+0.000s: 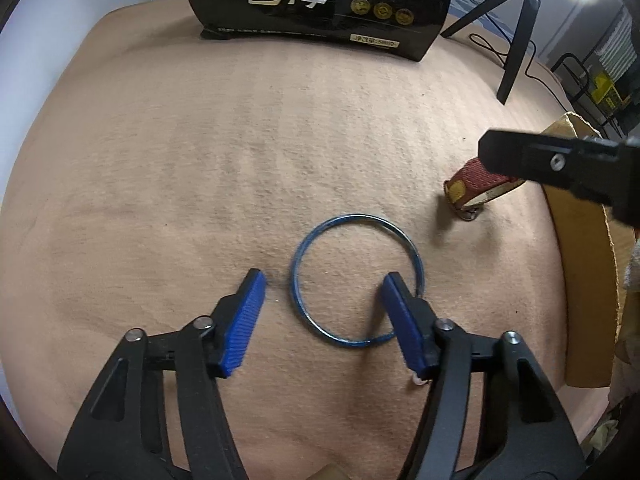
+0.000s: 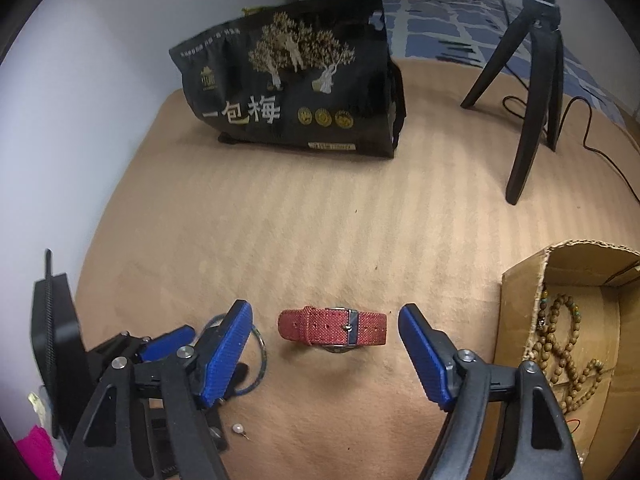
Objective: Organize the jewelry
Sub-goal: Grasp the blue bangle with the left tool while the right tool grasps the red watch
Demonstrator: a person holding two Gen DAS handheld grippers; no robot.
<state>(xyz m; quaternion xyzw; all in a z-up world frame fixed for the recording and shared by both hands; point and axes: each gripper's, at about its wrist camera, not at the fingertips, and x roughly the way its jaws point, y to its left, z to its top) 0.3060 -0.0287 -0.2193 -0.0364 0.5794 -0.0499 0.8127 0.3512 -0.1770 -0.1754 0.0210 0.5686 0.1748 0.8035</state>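
Note:
A thin blue bangle (image 1: 356, 280) lies flat on the tan blanket. My left gripper (image 1: 324, 280) is open, low over it, one finger outside its left rim and the other inside the ring near its right side. A red woven watch (image 2: 333, 326) lies on the blanket, also seen in the left wrist view (image 1: 476, 186). My right gripper (image 2: 325, 312) is open with its blue fingers on either side of the watch, not touching it. The bangle shows partly behind the left gripper in the right wrist view (image 2: 260, 354).
A cardboard box (image 2: 516, 304) at the right holds a wooden bead string (image 2: 560, 344). A black snack bag (image 2: 296, 84) stands at the back. A black tripod (image 2: 536, 80) with a cable stands back right. A small pearl earring (image 2: 239, 428) lies near the front.

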